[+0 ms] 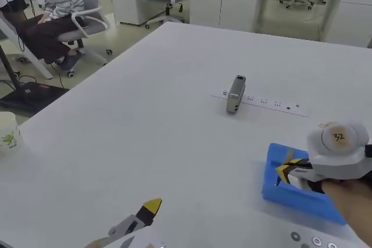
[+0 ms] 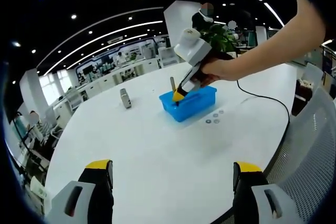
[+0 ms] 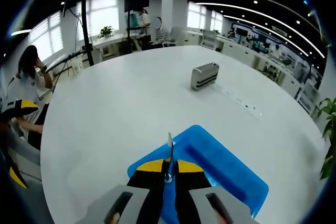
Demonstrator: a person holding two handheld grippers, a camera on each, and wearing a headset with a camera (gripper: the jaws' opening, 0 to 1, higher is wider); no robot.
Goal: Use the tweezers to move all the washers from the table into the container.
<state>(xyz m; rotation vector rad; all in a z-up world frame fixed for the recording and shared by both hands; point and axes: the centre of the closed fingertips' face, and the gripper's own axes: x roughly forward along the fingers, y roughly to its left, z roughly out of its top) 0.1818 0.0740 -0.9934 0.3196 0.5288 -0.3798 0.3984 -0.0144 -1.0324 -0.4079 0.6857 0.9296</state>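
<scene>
My right gripper hangs over the blue container at the right, shut on thin metal tweezers. The tweezers' tips point down over the container; whether they hold a washer is too small to tell. Three small washers lie on the white table just in front of the container, and appear as washers beside the container in the left gripper view. My left gripper sits low near the table's front edge, jaws wide open and empty.
A grey boxy device stands on a flush socket strip beyond the container. A white cup sits at the far left table edge. A person sits on an office chair behind the table.
</scene>
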